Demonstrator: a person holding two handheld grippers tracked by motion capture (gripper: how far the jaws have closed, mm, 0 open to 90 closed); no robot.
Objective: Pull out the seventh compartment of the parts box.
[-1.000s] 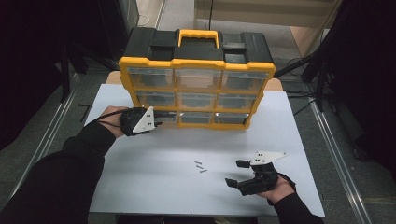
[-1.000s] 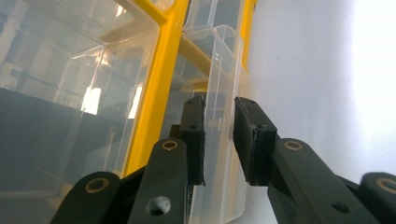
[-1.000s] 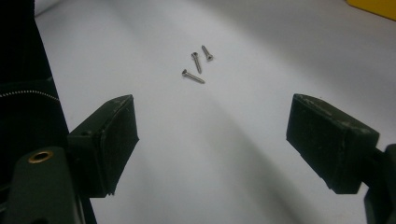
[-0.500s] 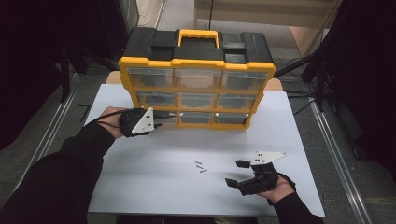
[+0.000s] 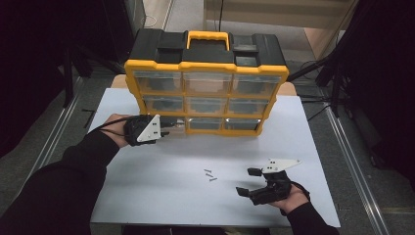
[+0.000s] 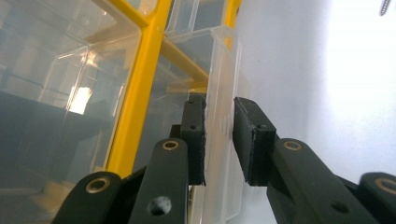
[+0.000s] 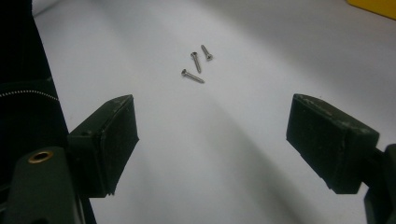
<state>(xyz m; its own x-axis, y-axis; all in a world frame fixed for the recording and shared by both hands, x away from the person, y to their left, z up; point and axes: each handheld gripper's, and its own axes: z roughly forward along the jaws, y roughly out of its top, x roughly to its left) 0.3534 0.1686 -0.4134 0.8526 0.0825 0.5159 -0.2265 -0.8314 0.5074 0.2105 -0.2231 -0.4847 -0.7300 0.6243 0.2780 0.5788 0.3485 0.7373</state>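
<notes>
A yellow and black organizer (image 5: 205,68) with clear drawers stands upright at the back of the white table (image 5: 161,196). My left gripper (image 5: 177,126) reaches the bottom-left drawer from the left. In the left gripper view its pads (image 6: 194,135) press on the drawer's clear front lip (image 6: 223,60), so my left gripper (image 6: 219,123) is shut on it. The drawer seems to stick out a little from the yellow frame (image 6: 140,79). Three small screws (image 5: 210,175) lie loose on the table. My right gripper (image 5: 247,181) rests open just right of them; the screws (image 7: 196,63) lie ahead of my right gripper (image 7: 212,135), nothing between the pads.
The organizer's black carry case and yellow handle (image 5: 208,36) rise behind the drawers. Metal rails (image 5: 350,156) run along both sides of the table, with dark floor beyond. A sleeved forearm (image 5: 63,186) crosses the table's left front corner.
</notes>
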